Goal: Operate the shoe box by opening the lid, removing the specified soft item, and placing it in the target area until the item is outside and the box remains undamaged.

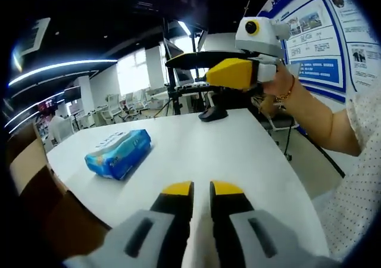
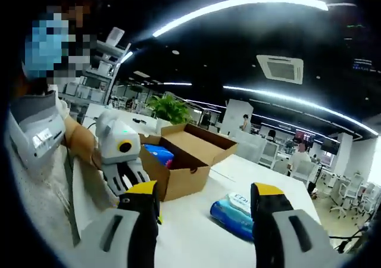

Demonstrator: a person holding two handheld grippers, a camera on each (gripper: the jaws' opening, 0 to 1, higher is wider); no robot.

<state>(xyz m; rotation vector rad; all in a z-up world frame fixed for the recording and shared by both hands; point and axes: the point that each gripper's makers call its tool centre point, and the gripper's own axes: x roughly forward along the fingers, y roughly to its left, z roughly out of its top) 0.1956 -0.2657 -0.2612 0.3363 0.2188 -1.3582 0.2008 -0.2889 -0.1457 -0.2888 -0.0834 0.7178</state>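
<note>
Right gripper view: the right tool [image 2: 205, 205] gapes wide over the white counter [image 2: 196, 238], blue soft pack [image 2: 235, 211] lying outside the open shoe box [image 2: 184, 155]. Left tool [image 1: 201, 190] nearly closed, empty.

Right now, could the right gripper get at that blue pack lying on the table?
Probably yes. The right gripper is open, and the blue pack lies on the white table between its jaws in the right gripper view, outside the open cardboard box, with nothing in between.
</note>
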